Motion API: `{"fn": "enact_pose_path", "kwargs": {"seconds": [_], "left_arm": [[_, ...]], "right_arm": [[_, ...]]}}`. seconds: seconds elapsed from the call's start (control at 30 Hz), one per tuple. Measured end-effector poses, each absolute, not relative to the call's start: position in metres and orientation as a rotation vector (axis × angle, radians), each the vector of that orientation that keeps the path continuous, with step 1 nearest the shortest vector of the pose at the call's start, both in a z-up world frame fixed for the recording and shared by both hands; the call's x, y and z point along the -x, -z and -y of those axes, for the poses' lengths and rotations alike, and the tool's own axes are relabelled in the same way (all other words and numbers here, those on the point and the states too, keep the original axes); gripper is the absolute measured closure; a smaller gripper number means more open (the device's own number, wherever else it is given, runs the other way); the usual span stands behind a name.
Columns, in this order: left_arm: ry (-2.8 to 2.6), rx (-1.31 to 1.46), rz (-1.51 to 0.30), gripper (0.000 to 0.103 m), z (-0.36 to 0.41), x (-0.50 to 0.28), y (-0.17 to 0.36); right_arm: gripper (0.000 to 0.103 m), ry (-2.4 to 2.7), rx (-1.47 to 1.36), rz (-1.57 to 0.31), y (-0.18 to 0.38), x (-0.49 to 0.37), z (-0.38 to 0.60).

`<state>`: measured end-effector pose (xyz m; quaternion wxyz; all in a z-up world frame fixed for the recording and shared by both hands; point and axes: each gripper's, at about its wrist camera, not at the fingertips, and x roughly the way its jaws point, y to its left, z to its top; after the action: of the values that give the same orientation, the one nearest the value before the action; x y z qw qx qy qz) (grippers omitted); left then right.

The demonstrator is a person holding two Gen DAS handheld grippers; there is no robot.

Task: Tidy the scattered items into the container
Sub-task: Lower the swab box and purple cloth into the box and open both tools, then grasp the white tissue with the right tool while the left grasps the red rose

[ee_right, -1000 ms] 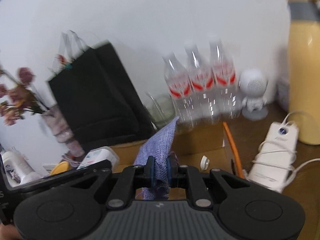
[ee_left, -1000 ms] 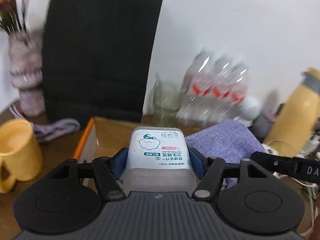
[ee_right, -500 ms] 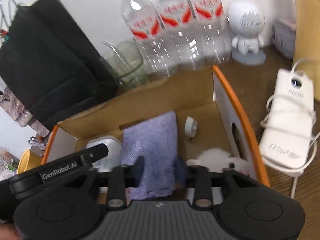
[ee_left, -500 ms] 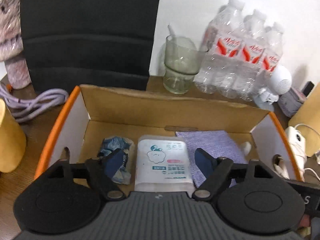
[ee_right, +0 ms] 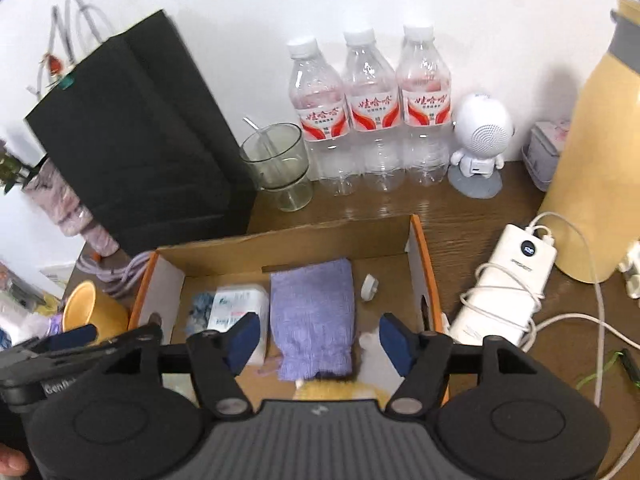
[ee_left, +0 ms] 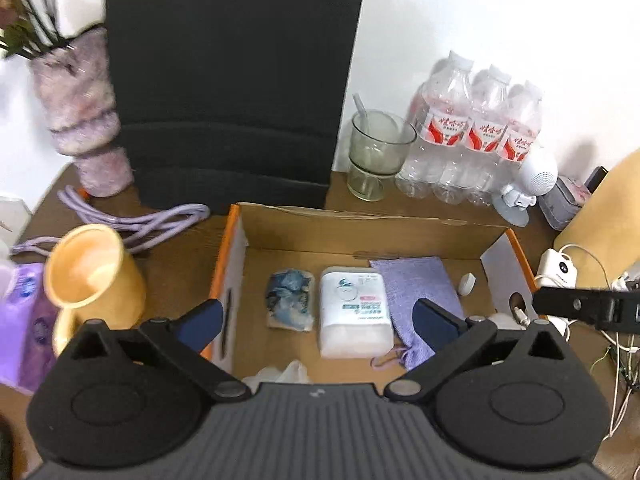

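step: both grippers hovering over the cardboard box (ee_left: pixel 436 232) with nothing in them; looks like the moment between drops, judging next pick is due
left gripper (ee_left: pixel 316 320): jaws spread wide, empty, sitting above the box's left half
right gripper (ee_right: pixel 320 336): jaws spread wide, empty, sitting above the purple pouch (ee_right: pixel 314 316)
task things: cotton bud pack (ee_left: pixel 354 312) lying flat mid-box; purple pouch just beside it on its right, touching or nearly so; blue crumpled wrapper (ee_left: pixel 290 298) on its left; small white cap (ee_left: pixel 467 283) near the right wall; something white and yellow at the near edge under the right gripper, too hidden to name
how to do it well: lifting straight up before swinging out, so the fingers are not catching the box walls or dragging the pouch drawstring; picking one loose item per hand; dropping into bare floor at the back of the box, not stacking on the pack
left to tidy (judgement): purple tissue pack (ee_left: pixel 24 320) and lilac cable (ee_left: pixel 160 224) lying outside on the left; unclear if they count as scattered items
around: yellow mug (ee_left: pixel 92 276) just beside the box's left wall, easy to knock; black paper bag (ee_left: pixel 236 80) behind the box; glass cup (ee_right: pixel 278 168), three water bottles (ee_right: pixel 372 120), white robot speaker (ee_right: pixel 482 140) along the wall
right side: power bank (ee_right: pixel 516 276) wrapped in white cord, just beside the box's right wall; yellow flask (ee_right: pixel 600 160) beyond it; loose cords risking a snag on a right-hand reach
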<state>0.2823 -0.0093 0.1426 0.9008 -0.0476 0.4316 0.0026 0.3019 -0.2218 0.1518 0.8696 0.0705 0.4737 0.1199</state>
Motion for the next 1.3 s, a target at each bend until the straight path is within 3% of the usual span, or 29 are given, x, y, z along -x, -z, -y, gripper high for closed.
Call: {"fn": "enact_pose_path", "kwargs": {"seconds": [0.1, 0.17, 0.4, 0.83, 1.3], "left_arm": [[-0.001, 0.067, -0.86, 0.0, 0.016, -0.262, -0.152], [-0.001, 0.06, -0.828, 0.0, 0.021, -0.247, -0.155], [0.001, 0.036, -0.609, 0.0, 0.027, -0.189, -0.15], [0.001, 0.007, -0.366, 0.0, 0.036, -0.109, -0.115], [0.025, -0.014, -0.333, 0.0, 0.013, -0.029, -0.068]], "right_arm": [[0.036, -0.252, -0.081, -0.966, -0.156, -0.28, 0.218], [0.028, -0.264, -0.054, -0.941, -0.158, -0.266, 0.217], [0.024, -0.261, 0.021, -0.729, -0.154, -0.213, 0.217], [0.021, -0.278, -0.063, -0.571, -0.109, -0.147, 0.245], [0.02, -0.314, 0.006, -0.552, -0.067, -0.069, 0.263]]}}
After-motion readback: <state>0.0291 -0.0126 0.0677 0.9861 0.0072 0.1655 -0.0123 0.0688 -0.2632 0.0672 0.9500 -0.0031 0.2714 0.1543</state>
